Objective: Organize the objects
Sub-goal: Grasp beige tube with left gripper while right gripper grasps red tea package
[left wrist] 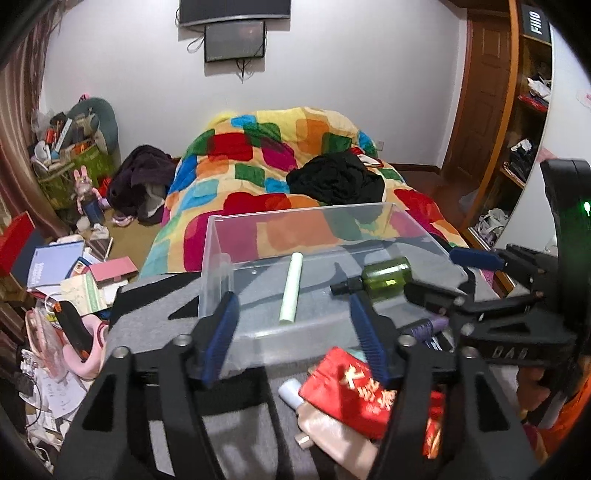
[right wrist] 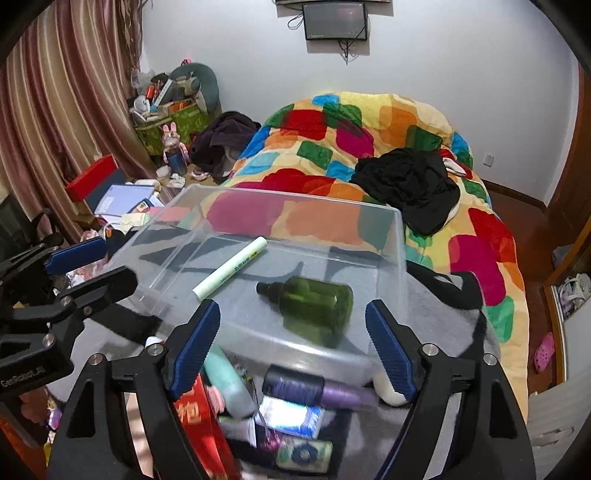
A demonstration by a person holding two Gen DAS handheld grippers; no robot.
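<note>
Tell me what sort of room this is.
Most likely a lived-in, cluttered bedroom: a bed under a colourful patchwork blanket, striped curtains at the side, and a wooden wardrobe with open shelves. A screen hangs on the wall.

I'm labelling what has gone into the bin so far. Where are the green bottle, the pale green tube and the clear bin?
green bottle [right wrist: 317,301]: right wrist view, middle of its body.
pale green tube [left wrist: 291,290]: left wrist view, mid-length of the tube.
clear bin [right wrist: 400,236]: right wrist view, right side wall.
</note>
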